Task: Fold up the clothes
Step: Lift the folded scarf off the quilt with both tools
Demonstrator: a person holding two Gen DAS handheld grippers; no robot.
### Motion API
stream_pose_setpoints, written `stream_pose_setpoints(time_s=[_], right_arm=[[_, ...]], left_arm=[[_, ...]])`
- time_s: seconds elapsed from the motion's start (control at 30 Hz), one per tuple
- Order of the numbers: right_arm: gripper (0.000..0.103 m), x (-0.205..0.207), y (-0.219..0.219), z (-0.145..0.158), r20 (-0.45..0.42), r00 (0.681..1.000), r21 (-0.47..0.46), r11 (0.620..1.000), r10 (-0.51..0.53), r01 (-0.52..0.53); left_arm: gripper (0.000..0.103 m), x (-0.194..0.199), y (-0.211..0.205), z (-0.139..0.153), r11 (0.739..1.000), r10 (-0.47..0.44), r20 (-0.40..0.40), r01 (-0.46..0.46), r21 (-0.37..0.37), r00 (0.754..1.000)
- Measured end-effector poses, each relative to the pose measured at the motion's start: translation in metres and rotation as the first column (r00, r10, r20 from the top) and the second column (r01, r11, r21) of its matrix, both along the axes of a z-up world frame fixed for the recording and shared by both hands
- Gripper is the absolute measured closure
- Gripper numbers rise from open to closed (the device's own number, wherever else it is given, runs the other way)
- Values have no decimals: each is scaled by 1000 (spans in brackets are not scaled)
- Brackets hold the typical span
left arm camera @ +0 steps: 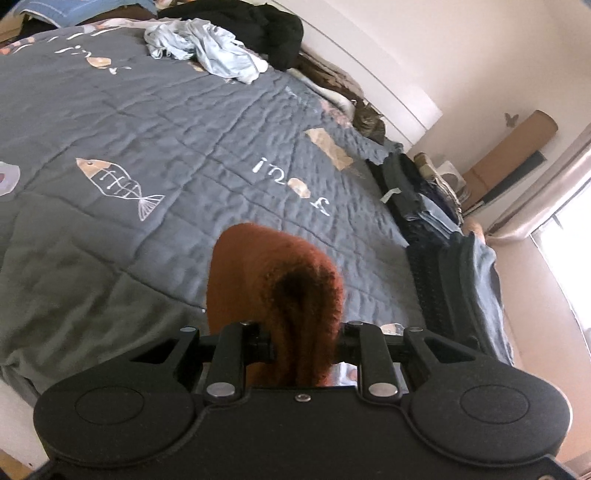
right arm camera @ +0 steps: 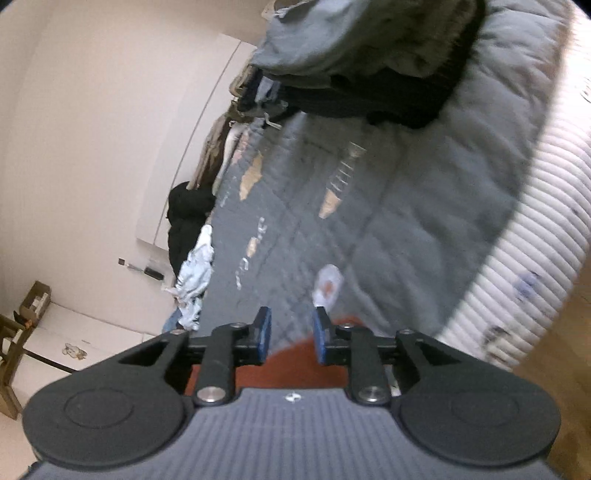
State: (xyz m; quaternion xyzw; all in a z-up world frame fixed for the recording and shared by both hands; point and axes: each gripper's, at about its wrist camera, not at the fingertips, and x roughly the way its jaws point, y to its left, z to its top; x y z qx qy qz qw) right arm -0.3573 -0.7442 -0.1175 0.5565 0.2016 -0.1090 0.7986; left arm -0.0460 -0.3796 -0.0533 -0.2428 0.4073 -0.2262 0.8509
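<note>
Left claw grips a rust sweater above the quilt. Right claw stands apart, empty, just above the sweater, over the quilt.

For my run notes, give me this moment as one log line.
task: fold clothes | left gripper: shut on rust garment, lifted over quilt | right gripper: open, empty | blue clothes: unfolded

Left gripper: jaws clamped on rust-orange knit garment
Bed quilt: grey, fish prints
Far edge: crumpled pale-blue cloth, black jacket
Right edge: folded dark clothes
</note>
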Motion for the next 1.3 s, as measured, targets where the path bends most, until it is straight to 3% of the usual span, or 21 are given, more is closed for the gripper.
stream_pose_setpoints(time_s=[0.03,0.13,0.37,0.63,0.9,1.03,1.2,1.3], right_arm=[[58,-4,5,-7,-21,1000,-23,1000,10,-11],[49,-11,18,-28,-70,997,-67,997,44,-49],[38,17,43,-84,-108,971,-47,974,214,-220],[32,58,42,-94,-86,928,-95,925,362,-369],[28,87,57,-102,-65,866,-53,865,496,-499],[12,96,64,-101,-32,859,-67,856,511,-512],[12,100,63,-101,-7,871,-24,871,490,-490],[21,103,67,-102,-24,888,-14,888,460,-460]], left_arm=[[80,0,1,0,1000,-2,2,2,7,1000],[80,2,4,0,1000,-12,4,12,26,1000],[80,4,8,-4,999,-41,-5,41,30,999],[80,11,18,-13,999,-51,-32,51,4,998],[80,12,26,-18,999,-37,-55,36,-21,998],[80,14,29,-21,999,-32,-64,30,-25,997],[80,15,31,-24,999,-28,-68,26,-23,997],[80,15,31,-25,1000,-26,-71,24,-20,997]])
